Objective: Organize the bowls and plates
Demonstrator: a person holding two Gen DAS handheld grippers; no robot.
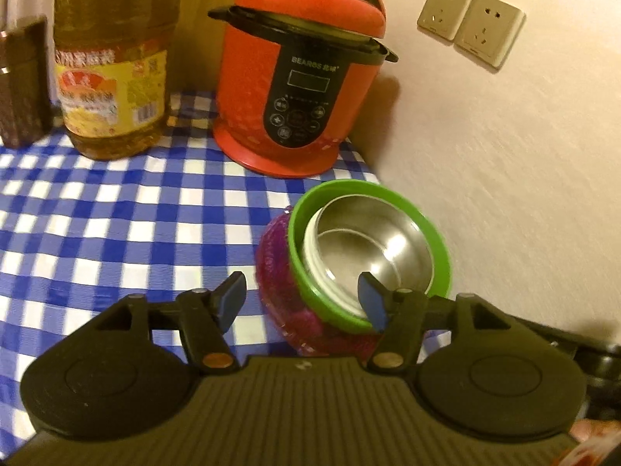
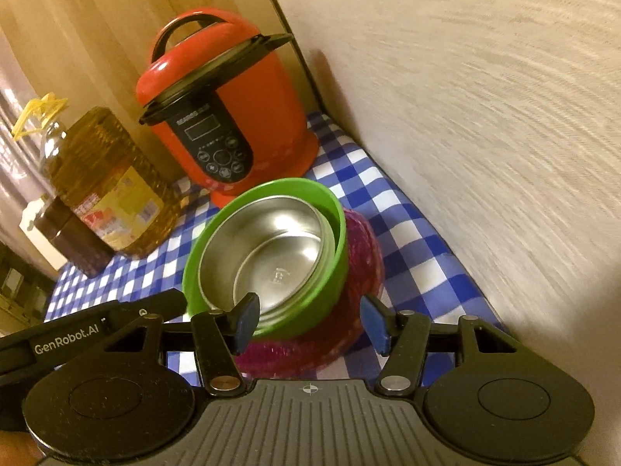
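A steel bowl (image 1: 372, 240) sits nested in a green bowl (image 1: 337, 187), and both rest tilted on a magenta patterned bowl (image 1: 275, 272) on the blue checked tablecloth (image 1: 116, 213). My left gripper (image 1: 302, 301) is open just in front of the stack. Its right finger overlaps the green rim and its left finger stands clear over the cloth. In the right wrist view the same steel bowl (image 2: 279, 248), green bowl (image 2: 295, 187) and magenta bowl (image 2: 365, 248) lie just ahead. My right gripper (image 2: 310, 322) is open, its left finger in front of the steel bowl's rim and its right finger beside the magenta bowl.
A red pressure cooker (image 1: 295, 89) stands at the back by the wall corner. To its left are a large oil bottle (image 1: 112, 70) and a dark jar (image 1: 23, 81). The wall (image 1: 504, 155) with two sockets (image 1: 469, 23) runs close along the right of the stack.
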